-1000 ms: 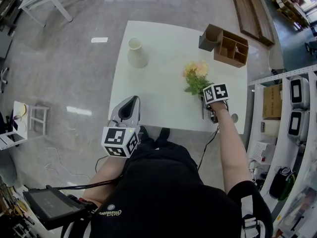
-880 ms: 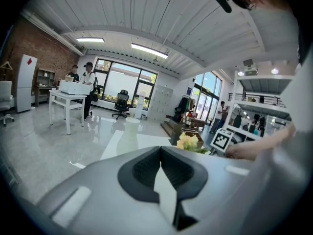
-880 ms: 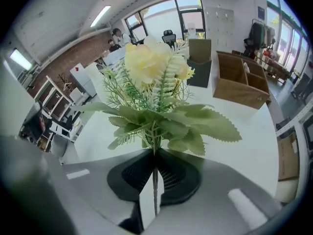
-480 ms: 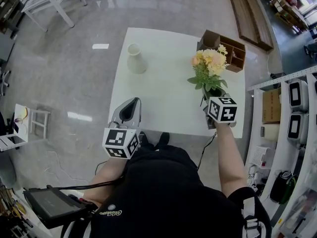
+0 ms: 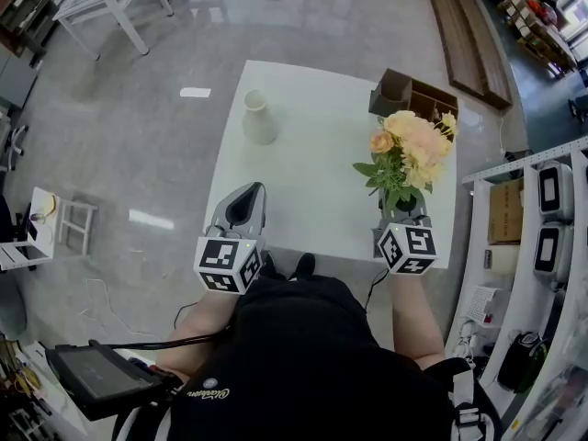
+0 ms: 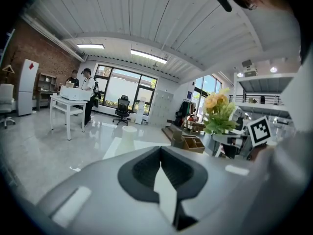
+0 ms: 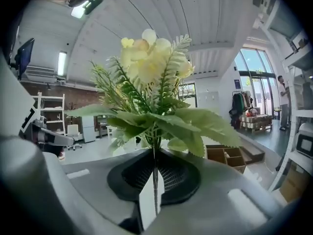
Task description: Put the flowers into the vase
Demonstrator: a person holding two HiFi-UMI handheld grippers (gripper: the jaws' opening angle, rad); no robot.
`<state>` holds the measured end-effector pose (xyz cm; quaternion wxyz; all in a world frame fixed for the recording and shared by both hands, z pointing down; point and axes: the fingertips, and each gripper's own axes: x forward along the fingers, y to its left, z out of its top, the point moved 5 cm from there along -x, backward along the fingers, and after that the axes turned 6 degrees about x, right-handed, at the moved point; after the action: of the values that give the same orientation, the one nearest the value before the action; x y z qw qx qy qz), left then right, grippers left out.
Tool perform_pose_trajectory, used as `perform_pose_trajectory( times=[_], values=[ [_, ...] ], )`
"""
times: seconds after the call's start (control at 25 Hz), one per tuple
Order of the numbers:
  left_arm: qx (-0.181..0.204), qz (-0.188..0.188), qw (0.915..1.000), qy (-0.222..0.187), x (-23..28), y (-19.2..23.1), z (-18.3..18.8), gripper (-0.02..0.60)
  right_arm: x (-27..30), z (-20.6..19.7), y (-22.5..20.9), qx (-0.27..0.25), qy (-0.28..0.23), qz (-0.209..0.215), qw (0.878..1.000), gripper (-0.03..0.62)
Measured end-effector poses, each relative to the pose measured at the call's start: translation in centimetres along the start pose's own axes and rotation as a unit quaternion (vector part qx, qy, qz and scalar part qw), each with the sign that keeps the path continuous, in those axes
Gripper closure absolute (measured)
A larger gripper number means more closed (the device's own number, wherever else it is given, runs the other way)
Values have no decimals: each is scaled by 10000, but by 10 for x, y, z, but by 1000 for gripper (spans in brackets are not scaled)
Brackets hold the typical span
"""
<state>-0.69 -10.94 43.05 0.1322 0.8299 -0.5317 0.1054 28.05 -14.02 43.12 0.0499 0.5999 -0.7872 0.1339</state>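
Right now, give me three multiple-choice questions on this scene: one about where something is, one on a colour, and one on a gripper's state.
1. Where on the table does the vase stand?
A. by its left edge, far half
B. at its near right corner
C. dead centre

2. What colour is the vase?
A. blue
B. cream
C. black

3. What is the right gripper doing?
A. open and empty
B. shut on the flowers' stem
C. shut on the vase

Answers:
1 A: the head view shows it by the far left edge.
2 B: it looks pale cream there.
3 B: the right gripper view shows the stem pinched between its closed jaws.
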Motion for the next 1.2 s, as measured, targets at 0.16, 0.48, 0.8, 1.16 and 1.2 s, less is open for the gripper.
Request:
perform_pose_trajectory(
  times=[0.16,0.48,0.8,1.16,1.2],
  values=[
    [7,50,10000,-21,1,0,3,574,6,4,2,77,6,101,9999,563],
    [25,277,9996,-45,-6,12,6,574,11,7,18,111,-22,298,9995,563],
    [58,292,9995,-131,-8,64,11,575,14,-3,36,212,-18,-89,9997,563],
    [331,-264,9990,-135,-25,193,28,574,58,-4,159,246,-52,-580,9980,562],
    [354,-301,9988,-132,-27,205,31,575,63,-4,174,274,-60,-587,9979,563]
  ],
)
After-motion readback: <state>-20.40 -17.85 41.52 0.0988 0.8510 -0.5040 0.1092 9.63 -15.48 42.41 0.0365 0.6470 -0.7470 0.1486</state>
